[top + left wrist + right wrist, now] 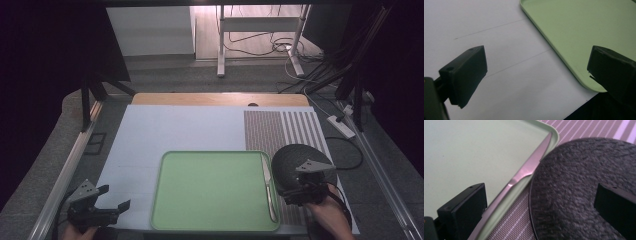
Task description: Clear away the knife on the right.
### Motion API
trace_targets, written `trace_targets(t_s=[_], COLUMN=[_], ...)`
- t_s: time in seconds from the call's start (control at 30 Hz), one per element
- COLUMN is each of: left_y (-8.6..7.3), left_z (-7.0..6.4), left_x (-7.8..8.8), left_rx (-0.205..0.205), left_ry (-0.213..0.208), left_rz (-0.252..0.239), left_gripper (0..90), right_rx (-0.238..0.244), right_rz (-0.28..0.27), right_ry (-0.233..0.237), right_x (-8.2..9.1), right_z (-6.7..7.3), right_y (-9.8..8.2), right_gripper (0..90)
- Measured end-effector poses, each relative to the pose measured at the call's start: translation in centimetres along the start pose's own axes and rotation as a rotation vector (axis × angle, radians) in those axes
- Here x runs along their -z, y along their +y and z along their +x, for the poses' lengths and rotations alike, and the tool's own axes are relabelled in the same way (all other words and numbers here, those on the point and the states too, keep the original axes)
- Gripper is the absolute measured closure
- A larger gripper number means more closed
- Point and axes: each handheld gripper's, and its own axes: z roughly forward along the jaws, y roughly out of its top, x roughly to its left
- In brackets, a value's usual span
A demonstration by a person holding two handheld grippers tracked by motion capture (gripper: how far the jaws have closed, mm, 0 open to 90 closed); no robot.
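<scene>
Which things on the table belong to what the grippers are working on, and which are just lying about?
In the job: knife, dark plate, green tray, right gripper.
Lying about: striped mat, white sheet, power strip.

The tray (210,192) sat before me on the table sheet (165,130); the knife (268,187) lay along its right edge, the plate (295,162) just right of that.

— What's on the table (220,98)?
— A white sheet (175,130); on it a green tray (210,190) between both grippers, and a striped mat (280,127) under the right gripper (300,192).
</scene>
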Motion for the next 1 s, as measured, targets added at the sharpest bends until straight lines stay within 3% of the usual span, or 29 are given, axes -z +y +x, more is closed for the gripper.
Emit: trace_targets(t_s=[0.73, 1.0], left_y=[-0.1, -0.2], left_z=[0.3, 0.3], left_x=[0.2, 0.2], left_rx=[0.021, 0.025], left_ry=[-0.01, -0.008], left_rz=[-0.011, -0.013], left_gripper=[3.2, 3.1], right_rx=[-0.064, -0.071], right_rz=[-0.052, -0.044], right_ry=[-0.04, -0.061], right_x=[2.7, 3.3], right_z=[-0.7, -0.7], right_y=[-1.5, -1.9], right_gripper=[0.0, 0.0])
